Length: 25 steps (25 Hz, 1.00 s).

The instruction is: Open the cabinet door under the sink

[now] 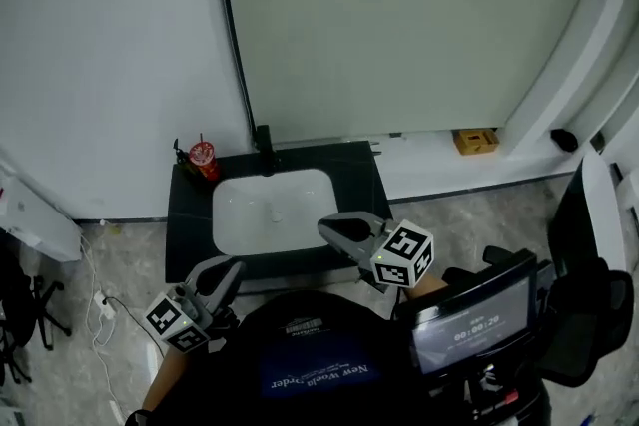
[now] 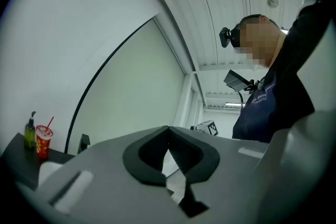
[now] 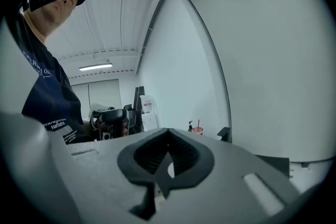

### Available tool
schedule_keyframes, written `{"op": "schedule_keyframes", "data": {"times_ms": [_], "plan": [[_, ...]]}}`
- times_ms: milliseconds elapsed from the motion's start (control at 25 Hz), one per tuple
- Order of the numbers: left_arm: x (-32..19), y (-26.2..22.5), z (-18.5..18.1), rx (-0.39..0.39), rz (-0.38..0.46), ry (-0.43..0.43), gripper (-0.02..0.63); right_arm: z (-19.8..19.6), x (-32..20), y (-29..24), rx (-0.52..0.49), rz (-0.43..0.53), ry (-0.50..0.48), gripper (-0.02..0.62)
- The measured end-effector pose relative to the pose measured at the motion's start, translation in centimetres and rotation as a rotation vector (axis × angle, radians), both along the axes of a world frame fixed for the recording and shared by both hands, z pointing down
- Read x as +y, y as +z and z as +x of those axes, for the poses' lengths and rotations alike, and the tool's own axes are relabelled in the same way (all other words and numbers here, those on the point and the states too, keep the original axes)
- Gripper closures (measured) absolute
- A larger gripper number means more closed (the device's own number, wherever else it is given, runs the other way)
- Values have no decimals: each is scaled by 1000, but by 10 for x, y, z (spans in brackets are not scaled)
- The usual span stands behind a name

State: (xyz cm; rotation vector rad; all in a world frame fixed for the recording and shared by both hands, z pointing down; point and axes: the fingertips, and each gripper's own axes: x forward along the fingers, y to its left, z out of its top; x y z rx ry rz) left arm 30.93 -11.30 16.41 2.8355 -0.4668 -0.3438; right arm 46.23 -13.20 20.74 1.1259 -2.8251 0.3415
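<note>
Both pairs of fingers are pressed together on nothing. The right gripper [image 1: 327, 227] hangs over the front rim of the sink [image 1: 272, 205], the left gripper [image 1: 230, 267] just before it. The cabinet door lies below that rim, hidden under the dark, stone-like surface [image 1: 190, 214]; the right gripper looks nearer. The basin is glossy, white and rounded.

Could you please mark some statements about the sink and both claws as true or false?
1. The red cup with a straw stands on the black countertop's back left corner. True.
2. The left claw grips that cup. False: it is shut on nothing.
3. The black faucet stands behind the white basin. True.
4. The right claw is wide open. False: it is shut and empty.
5. The yellow box lies in the basin. False: it sits on the white ledge right of the countertop.
</note>
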Motion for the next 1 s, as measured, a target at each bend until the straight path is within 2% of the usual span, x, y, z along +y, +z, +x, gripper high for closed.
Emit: {"op": "schedule_keyframes", "data": {"times_ms": [160,360,720,1000], "plan": [[-29,2,21,-12,13,-96,606,21,-45,3,-10,7,-67,595],[-47,11,28,-40,34,-126,606,18,-74,17,14,13,-121,595],[-89,7,2,-35,37,-77,606,7,-103,20,13,4,-39,595],[-114,-3,5,-22,33,-9,606,3,-122,16,26,-2,2,595]]}}
